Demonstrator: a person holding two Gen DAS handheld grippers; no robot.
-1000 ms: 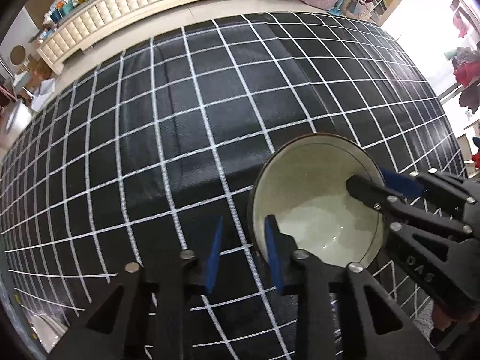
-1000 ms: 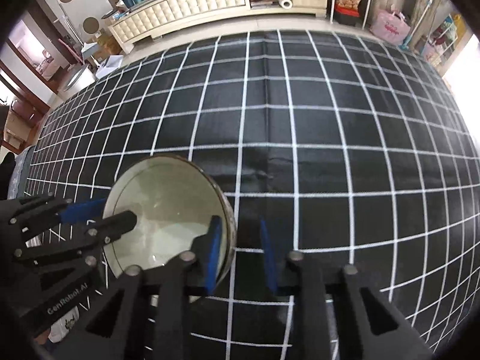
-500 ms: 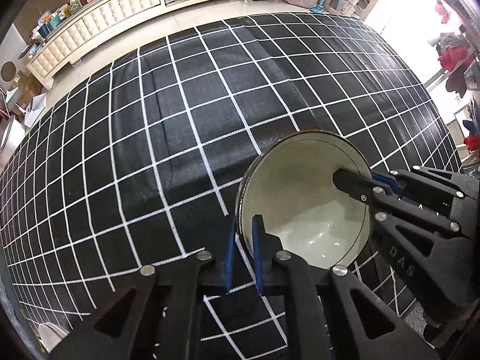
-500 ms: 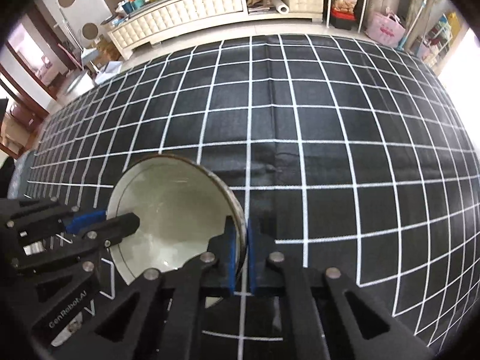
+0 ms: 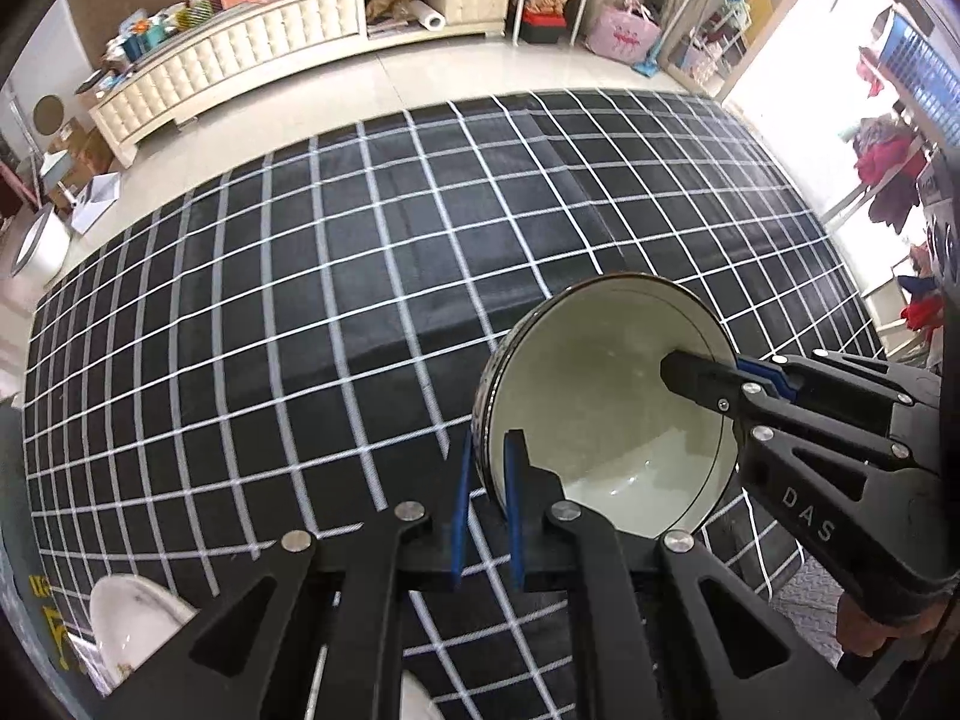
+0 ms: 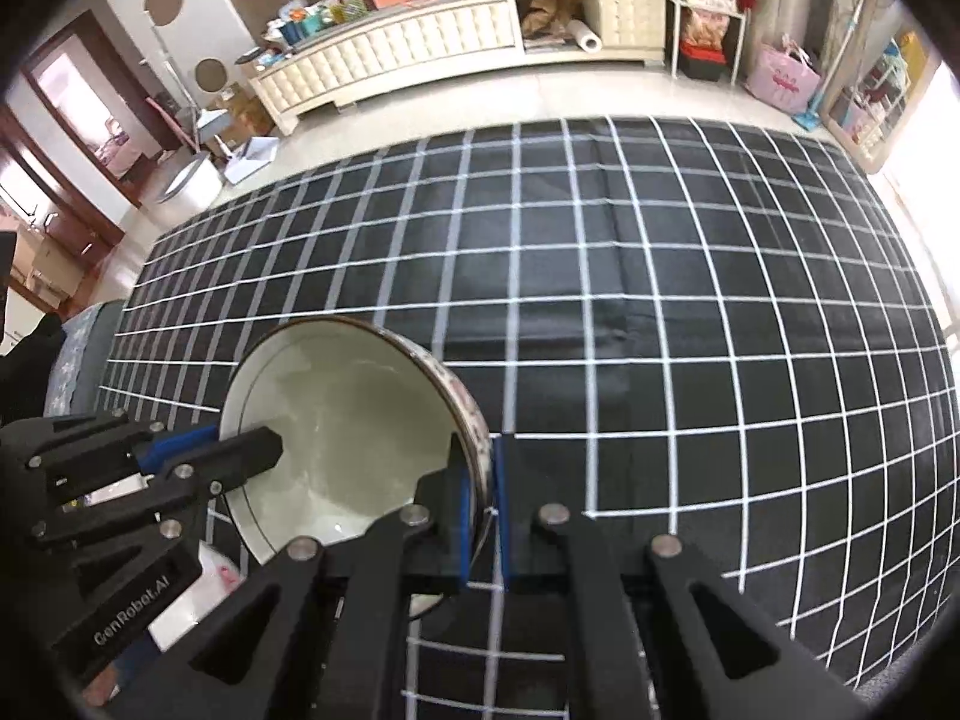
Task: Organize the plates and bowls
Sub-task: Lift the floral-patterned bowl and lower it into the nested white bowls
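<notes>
One round, pale ceramic bowl with a dark patterned rim (image 5: 606, 420) hung tilted above the black tablecloth with its white grid (image 5: 336, 312), carried between both tools, and nothing lay inside it but a glossy sheen at the bottom. The left gripper (image 5: 485, 510) was closed down to a narrow gap, its blue pads (image 5: 459, 516) pinching the near-left wall of the bowl, one finger inside and one outside. The right gripper (image 6: 483, 516) was likewise nearly shut, clamped on the opposite rim; in the left wrist view it reached in from the right (image 5: 738, 375), and in the right wrist view the left tool came in from the left (image 6: 198, 456). Part of a white plate (image 5: 129, 624) showed at the lower left corner of the left wrist view, near the cloth's near edge, and another white dish (image 6: 192, 594) lay partly hidden under the bowl and tool in the right wrist view. Beyond the bowl the gridded cloth stretched bare to its far edge, where pale floor tiles (image 6: 480, 96) began, with a long cream tufted cabinet (image 6: 396, 54) well apart behind them.
</notes>
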